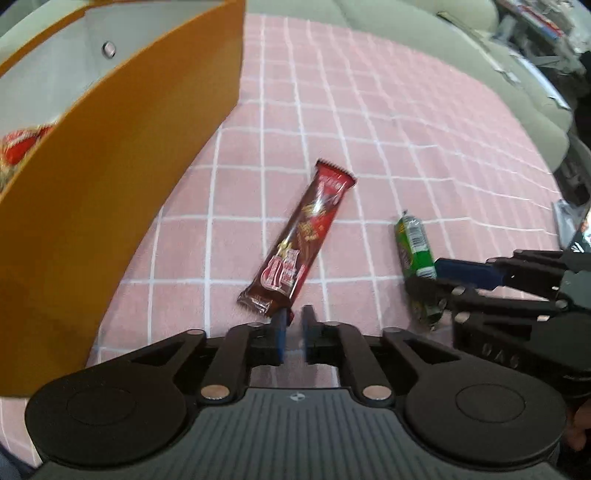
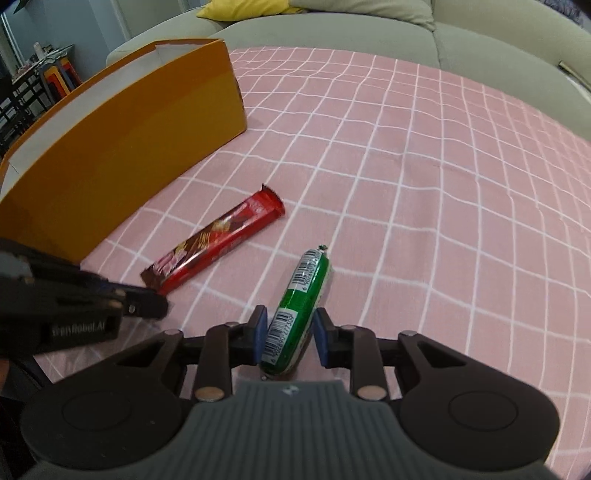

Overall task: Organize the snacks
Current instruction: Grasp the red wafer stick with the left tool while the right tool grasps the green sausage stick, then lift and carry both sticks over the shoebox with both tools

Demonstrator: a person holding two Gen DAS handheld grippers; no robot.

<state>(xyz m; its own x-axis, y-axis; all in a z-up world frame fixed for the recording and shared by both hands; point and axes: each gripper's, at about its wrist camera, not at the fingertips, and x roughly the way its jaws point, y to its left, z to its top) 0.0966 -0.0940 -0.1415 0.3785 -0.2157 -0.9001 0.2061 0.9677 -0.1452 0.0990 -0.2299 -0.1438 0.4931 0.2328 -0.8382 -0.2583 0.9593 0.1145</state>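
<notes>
- left gripper [image 1: 293, 325]: blue pads stand a little apart; near end of the long red-and-brown foil-wrapped snack bar [image 1: 301, 240] sits right at the left pad tip, not between the pads; nothing pinched, released; seen from the right wrist view it comes in from the left edge [image 2: 147, 302], tips at the bar's near end
- snack bar [image 2: 218, 240]: flat on the pink cloth with a white grid [image 1: 369, 129], lying slantwise; far crimped end points away from the gripper, beside the orange cardboard box but apart from it
- right gripper [image 2: 290, 332]: straddles the green plastic-skinned sausage-shaped snack with white barcode labels [image 2: 301, 310]; left pad looks to touch the skin, right pad shows a thin gap; cannot tell if it is truly clamped or only loosely bracketed; no earlier view to compare
- green snack [image 1: 413, 247]: on the cloth, right of the bar and apart from it; near end under the right gripper's fingers [image 1: 465, 271] in the left wrist view; far tied end points away
- orange cardboard box [image 2: 129, 140]: open top, white inside, stands on the cloth at left; red-wrapped snacks [image 1: 20, 147] already inside, blurred
- grey-green sofa cushions [image 2: 480, 37] behind the cloth; yellow pillow [image 2: 240, 7] on top
</notes>
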